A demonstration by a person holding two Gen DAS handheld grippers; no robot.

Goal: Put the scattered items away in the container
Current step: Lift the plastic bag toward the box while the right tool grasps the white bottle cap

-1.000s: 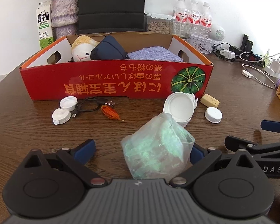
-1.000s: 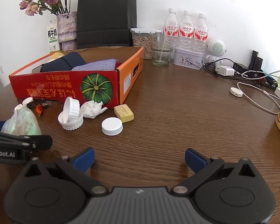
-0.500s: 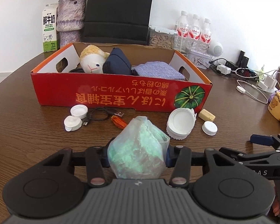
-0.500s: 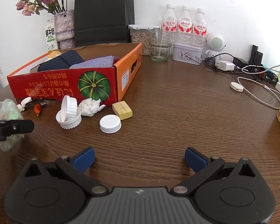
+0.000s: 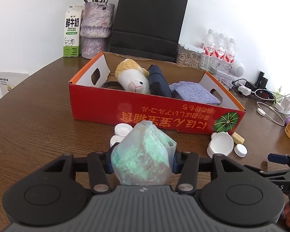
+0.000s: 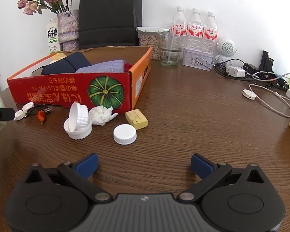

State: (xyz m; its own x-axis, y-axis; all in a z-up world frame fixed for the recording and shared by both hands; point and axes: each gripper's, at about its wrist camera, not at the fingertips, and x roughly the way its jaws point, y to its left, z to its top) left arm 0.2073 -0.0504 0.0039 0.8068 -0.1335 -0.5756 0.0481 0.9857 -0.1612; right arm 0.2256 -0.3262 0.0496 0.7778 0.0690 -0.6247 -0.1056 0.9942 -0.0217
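Bag (image 5: 143, 154), a crumpled clear plastic one with green contents: now clamped between the fingers of the left gripper (image 5: 142, 161), which a second ago stood wide apart on either side of it while it sat on the surface (image 5: 38, 119). The bag has since been raised and carried toward the box (image 5: 145, 112); it now hangs just short of the red front wall, above two small white caps (image 5: 121, 130). The grasp is thus made, and the step in hand appears to be the transfer over the wall. The right gripper (image 6: 144, 165) has kept its place low over the surface, its fingers spread and empty. Beyond it, still scattered in front of the box: a white lid (image 6: 125, 134), a ridged jar with its lid (image 6: 77, 122), a tissue wad (image 6: 101, 115), a yellow block (image 6: 136, 118), a cable (image 6: 39, 109) and an orange scrap (image 6: 41, 116). Inside the box lie a plush sheep (image 5: 133, 77), a navy pouch (image 5: 158, 81) and a blue cloth (image 5: 193, 94), leaving room near its front.
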